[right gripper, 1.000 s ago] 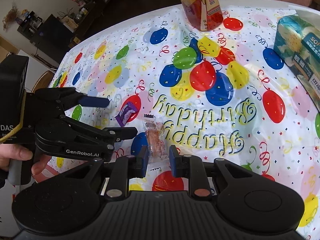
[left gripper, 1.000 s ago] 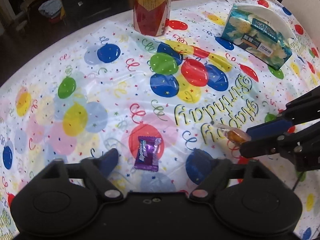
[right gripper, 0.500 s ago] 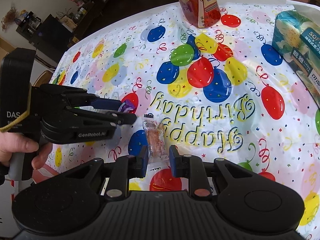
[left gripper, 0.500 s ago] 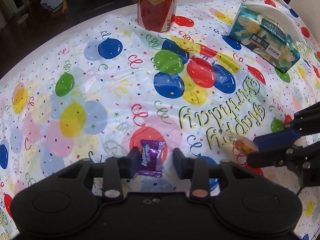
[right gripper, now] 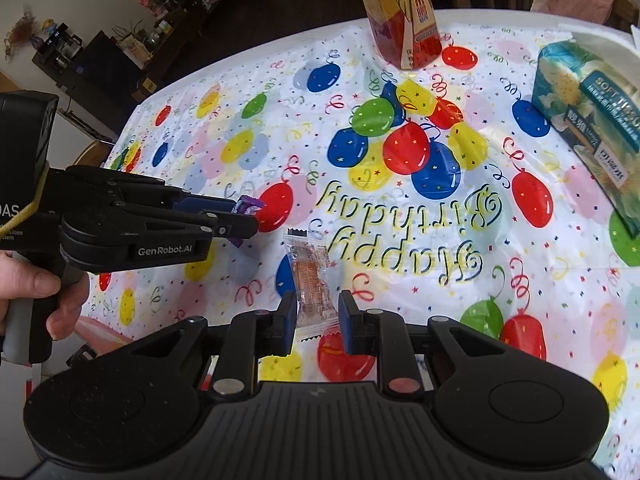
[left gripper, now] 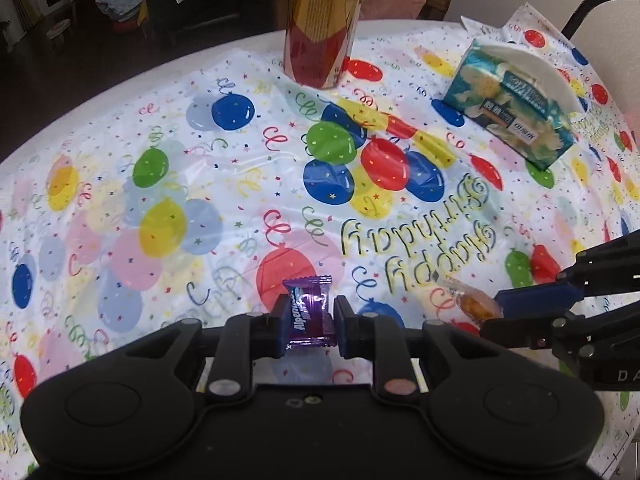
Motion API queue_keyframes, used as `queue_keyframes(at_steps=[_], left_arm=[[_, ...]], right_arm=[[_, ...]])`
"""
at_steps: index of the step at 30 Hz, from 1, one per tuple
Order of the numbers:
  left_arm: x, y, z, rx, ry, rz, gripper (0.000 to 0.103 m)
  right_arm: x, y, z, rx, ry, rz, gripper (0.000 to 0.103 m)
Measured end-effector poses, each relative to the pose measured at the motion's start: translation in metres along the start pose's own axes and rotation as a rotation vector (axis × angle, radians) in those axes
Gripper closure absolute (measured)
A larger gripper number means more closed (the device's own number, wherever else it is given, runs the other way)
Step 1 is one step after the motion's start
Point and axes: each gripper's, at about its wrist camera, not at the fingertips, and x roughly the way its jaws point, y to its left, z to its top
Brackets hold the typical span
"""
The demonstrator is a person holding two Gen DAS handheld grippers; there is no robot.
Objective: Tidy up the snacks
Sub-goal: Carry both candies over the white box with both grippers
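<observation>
We are gripping both snacks: left tongs (left gripper: 307, 326) clamping purple Alpenliebe candy (left gripper: 308, 312), right tongs (right gripper: 318, 322) pinching orange wrapped snack (right gripper: 312, 284), both just above table (right gripper: 400, 220). Pickup seeming done; placing remaining, no container visible ahead of tongs.

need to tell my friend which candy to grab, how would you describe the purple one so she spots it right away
Start at the round table under the balloon-printed birthday tablecloth, then find the "Happy Birthday" lettering near the front edge. To its left, the left gripper has its jaws around a small purple foil-wrapped candy with white lettering. The only other sweet, the clear-wrapped orange candy in the right gripper, is see-through.
</observation>
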Motion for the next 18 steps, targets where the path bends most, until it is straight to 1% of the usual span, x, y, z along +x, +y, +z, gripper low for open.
queue_keyframes(at_steps=[8,18], left_arm=[[-0.044,0.0,-0.021,0.008,-0.035,-0.01,0.083],[-0.097,0.007,-0.067,0.025,-0.074,-0.037,0.083]], right_arm=[[-0.033,0.036,-0.024,-0.021,-0.035,-0.026,0.081],[-0.063,0.094,-0.063,-0.052,-0.066,-0.068,0.081]])
